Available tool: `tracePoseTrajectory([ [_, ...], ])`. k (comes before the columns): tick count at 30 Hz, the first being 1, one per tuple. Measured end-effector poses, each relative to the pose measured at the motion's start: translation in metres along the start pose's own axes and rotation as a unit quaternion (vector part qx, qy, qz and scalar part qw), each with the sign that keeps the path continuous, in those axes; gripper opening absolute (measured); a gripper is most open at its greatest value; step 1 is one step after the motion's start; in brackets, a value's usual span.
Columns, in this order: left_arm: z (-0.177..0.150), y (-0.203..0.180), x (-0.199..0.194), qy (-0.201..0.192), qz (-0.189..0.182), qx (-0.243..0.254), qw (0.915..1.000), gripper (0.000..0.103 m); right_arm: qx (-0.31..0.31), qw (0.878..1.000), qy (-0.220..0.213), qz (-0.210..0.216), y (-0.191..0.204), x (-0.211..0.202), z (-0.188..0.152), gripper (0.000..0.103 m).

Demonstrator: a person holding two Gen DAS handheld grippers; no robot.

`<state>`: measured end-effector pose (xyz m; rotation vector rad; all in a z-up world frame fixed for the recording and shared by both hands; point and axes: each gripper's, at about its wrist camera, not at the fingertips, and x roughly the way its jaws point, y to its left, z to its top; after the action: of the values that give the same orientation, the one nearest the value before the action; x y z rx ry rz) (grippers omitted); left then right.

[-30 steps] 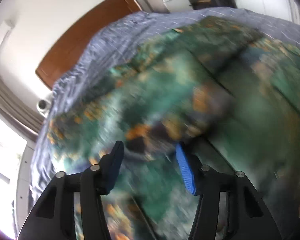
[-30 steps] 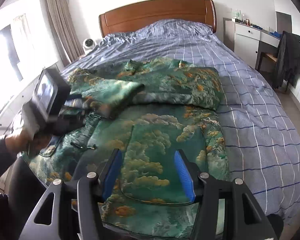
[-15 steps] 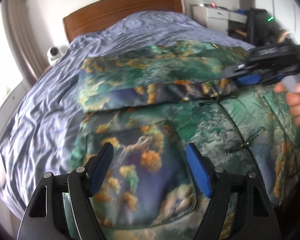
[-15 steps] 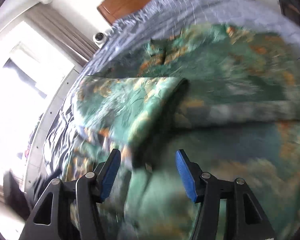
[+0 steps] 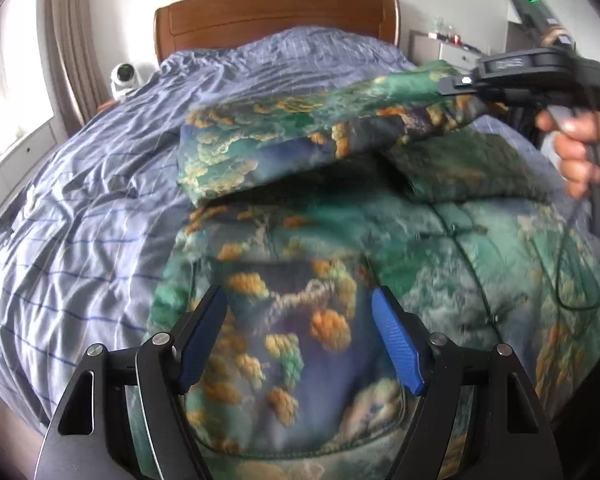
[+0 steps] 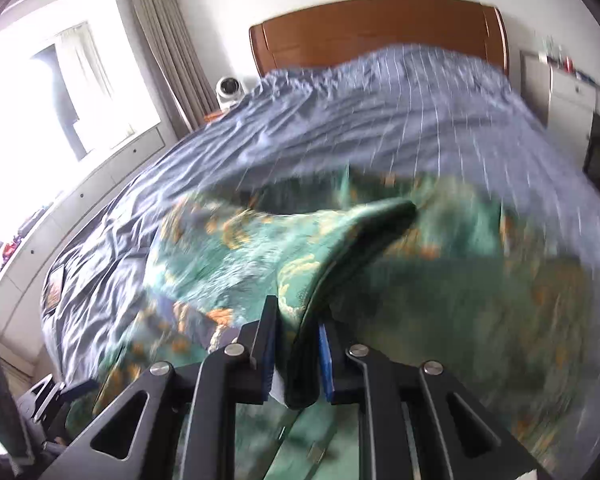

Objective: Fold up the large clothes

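Note:
A large green jacket [image 5: 452, 264] printed with orange and blue clouds lies spread on the bed. Its sleeve [image 5: 300, 136] is folded across the chest and rises toward the upper right. There my right gripper [image 5: 460, 84], held in a hand [image 5: 576, 148], grips the sleeve's end. In the right wrist view the jaws of that gripper [image 6: 295, 344] are closing, with the sleeve's edge [image 6: 340, 248] pinched between the blue pads. My left gripper [image 5: 300, 340] hovers open over the jacket's lower front, nothing between its fingers.
The jacket lies on a bed with a blue striped cover [image 5: 79, 216] and a wooden headboard [image 5: 275, 12]. A small white round device [image 5: 123, 76] sits beside the bed at the left. A window and curtains [image 6: 155, 52] are at the left. A white dresser [image 6: 560, 92] stands at the right.
My right gripper moved in on the sleeve's end, closed on it and lifted it off the jacket. My left gripper rolled level, widened and swung over the jacket's lower front.

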<state>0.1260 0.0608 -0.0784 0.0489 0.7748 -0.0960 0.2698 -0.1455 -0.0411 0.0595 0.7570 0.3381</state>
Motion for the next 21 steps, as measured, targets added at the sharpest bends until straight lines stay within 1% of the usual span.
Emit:
tracePoseTrajectory([
  [2,0.004,0.003,0.001,-0.003,0.004,-0.005,1.0000,0.077,-0.001,1.000,0.010,-0.002,-0.010,0.021,0.015,0.018],
  [3,0.005,0.005,0.001,-0.002,0.005,-0.009,0.9999,0.077,0.000,1.000,0.015,-0.004,-0.012,0.031,0.017,0.018],
  [4,0.006,0.008,0.002,-0.001,0.006,-0.014,0.9999,0.077,0.003,1.000,0.025,-0.007,-0.017,0.045,0.017,0.021],
  [6,0.007,0.015,0.004,0.004,0.006,-0.023,0.9997,0.077,0.004,0.998,0.064,-0.020,-0.027,0.076,0.008,0.023],
  [7,0.007,0.018,0.005,0.009,0.007,-0.025,0.9996,0.078,0.003,0.997,0.078,-0.030,-0.030,0.085,0.002,0.031],
  [8,0.007,0.021,0.007,0.014,0.011,-0.028,0.9995,0.079,0.000,0.995,0.094,-0.044,-0.034,0.097,-0.006,0.043],
  [9,0.008,0.024,0.009,0.021,0.013,-0.029,0.9993,0.079,-0.001,0.994,0.101,-0.050,-0.036,0.102,-0.014,0.045],
  [12,0.018,0.031,0.013,0.030,0.012,-0.019,0.9993,0.079,0.014,0.995,0.085,-0.043,-0.046,0.085,-0.024,0.048],
  [13,0.025,0.032,0.014,0.026,0.013,-0.012,0.9995,0.079,0.016,0.996,0.079,-0.045,-0.047,0.078,-0.023,0.052],
  [15,0.047,0.035,0.019,0.016,0.012,0.000,0.9998,0.083,0.007,0.997,0.056,-0.052,-0.042,0.056,-0.022,0.054],
  [16,0.060,0.037,0.025,0.016,0.005,0.000,0.9998,0.086,-0.006,0.998,0.036,-0.060,-0.037,0.042,-0.019,0.054],
  [18,0.087,0.042,0.042,0.011,-0.012,-0.012,0.9998,0.086,-0.026,0.998,-0.001,-0.060,-0.029,0.022,-0.013,0.054],
  [19,0.101,0.044,0.056,0.013,-0.021,-0.019,0.9995,0.086,-0.031,0.998,-0.012,-0.053,-0.026,0.018,-0.009,0.054],
  [20,0.110,0.044,0.067,0.016,-0.026,-0.024,0.9992,0.085,-0.032,0.999,-0.019,-0.035,-0.021,0.015,-0.004,0.054],
  [21,0.120,0.046,0.083,0.019,-0.031,-0.033,0.9988,0.084,-0.029,0.999,-0.017,-0.013,-0.018,0.016,0.000,0.054],
])
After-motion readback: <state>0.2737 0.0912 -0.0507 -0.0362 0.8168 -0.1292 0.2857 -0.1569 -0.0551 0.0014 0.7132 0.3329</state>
